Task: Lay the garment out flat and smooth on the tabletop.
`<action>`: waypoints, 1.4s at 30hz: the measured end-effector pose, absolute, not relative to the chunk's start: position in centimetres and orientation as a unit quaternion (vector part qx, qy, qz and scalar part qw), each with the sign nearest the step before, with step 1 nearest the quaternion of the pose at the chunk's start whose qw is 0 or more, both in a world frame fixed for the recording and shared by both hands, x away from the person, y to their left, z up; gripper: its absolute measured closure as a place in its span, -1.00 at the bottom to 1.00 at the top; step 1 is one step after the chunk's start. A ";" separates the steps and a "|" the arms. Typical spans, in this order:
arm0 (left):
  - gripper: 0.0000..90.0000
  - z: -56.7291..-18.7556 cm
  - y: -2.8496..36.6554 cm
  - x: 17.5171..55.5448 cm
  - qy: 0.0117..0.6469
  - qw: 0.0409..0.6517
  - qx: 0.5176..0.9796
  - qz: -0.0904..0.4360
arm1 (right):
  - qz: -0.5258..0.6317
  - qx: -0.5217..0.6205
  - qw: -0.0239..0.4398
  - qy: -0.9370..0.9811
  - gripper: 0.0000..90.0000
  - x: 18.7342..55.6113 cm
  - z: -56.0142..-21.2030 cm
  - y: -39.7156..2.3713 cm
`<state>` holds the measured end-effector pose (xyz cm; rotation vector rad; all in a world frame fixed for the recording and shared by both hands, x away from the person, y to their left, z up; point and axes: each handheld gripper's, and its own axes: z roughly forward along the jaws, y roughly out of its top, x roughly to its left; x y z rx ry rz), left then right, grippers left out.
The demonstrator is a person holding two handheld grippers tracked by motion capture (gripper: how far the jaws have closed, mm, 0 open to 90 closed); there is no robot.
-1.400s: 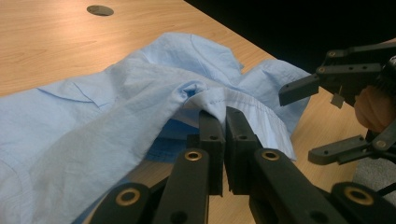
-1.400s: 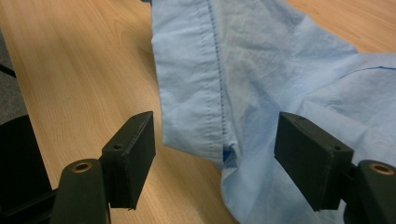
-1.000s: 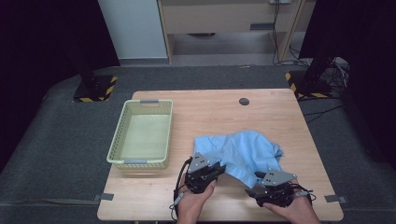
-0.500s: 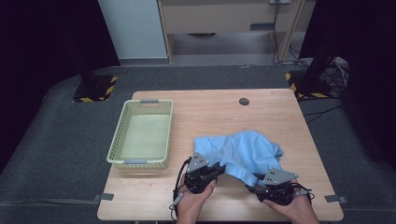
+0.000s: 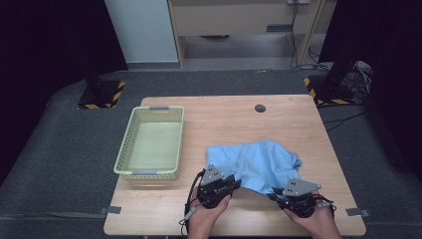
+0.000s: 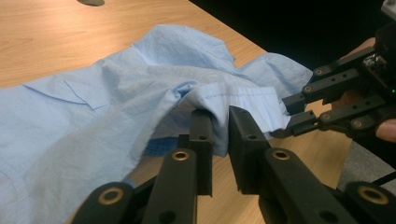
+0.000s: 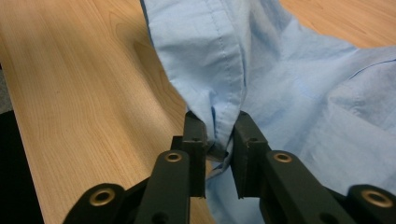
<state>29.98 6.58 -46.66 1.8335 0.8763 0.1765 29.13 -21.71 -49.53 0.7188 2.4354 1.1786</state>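
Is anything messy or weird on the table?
The blue shirt looks messy: it lies crumpled and bunched on the table rather than flat. The right gripper pinches its hem; the left gripper is at a fold of it. The basket sits straight beside it. Nothing looks spilled or broken.

Your forearms cut off by the high view's bottom edge, shirt (image 5: 254,164) hem hidden between right gripper's (image 7: 219,140) fingers (image 7: 195,135), tabletop (image 5: 239,119) under the cloth unseen, small dark disc (image 5: 260,108) too small to identify.
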 end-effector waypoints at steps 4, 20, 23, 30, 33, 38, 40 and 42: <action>0.68 -46.7 6.3 29.7 0.360 0.521 0.770 0.074 | 0.417 0.252 0.164 0.858 0.79 28.9 -49.2 -21.8; 0.24 -45.6 6.1 28.1 0.331 0.481 0.795 0.163 | 0.434 0.285 0.158 0.840 0.82 29.6 -47.8 -23.6; 0.19 -45.7 6.5 28.0 0.331 0.476 0.796 0.176 | 0.436 0.290 0.158 0.837 0.82 29.8 -47.8 -23.9; 0.07 -45.9 7.0 28.3 0.320 0.456 0.804 0.208 | 0.445 0.304 0.151 0.829 0.83 30.2 -47.6 -24.2; -0.02 -46.7 7.0 28.7 0.316 0.440 0.812 0.217 | 0.451 0.309 0.144 0.825 0.83 30.3 -47.5 -24.3; -0.13 -48.4 6.8 29.8 0.318 0.405 0.826 0.232 | 0.457 0.312 0.140 0.821 0.83 30.3 -47.3 -24.5; -0.13 -48.9 6.6 30.3 0.323 0.395 0.827 0.237 | 0.456 0.312 0.140 0.821 0.83 30.3 -47.4 -24.5; -0.10 -49.2 6.5 30.8 0.327 0.396 0.824 0.242 | 0.456 0.311 0.139 0.822 0.83 30.2 -47.4 -24.5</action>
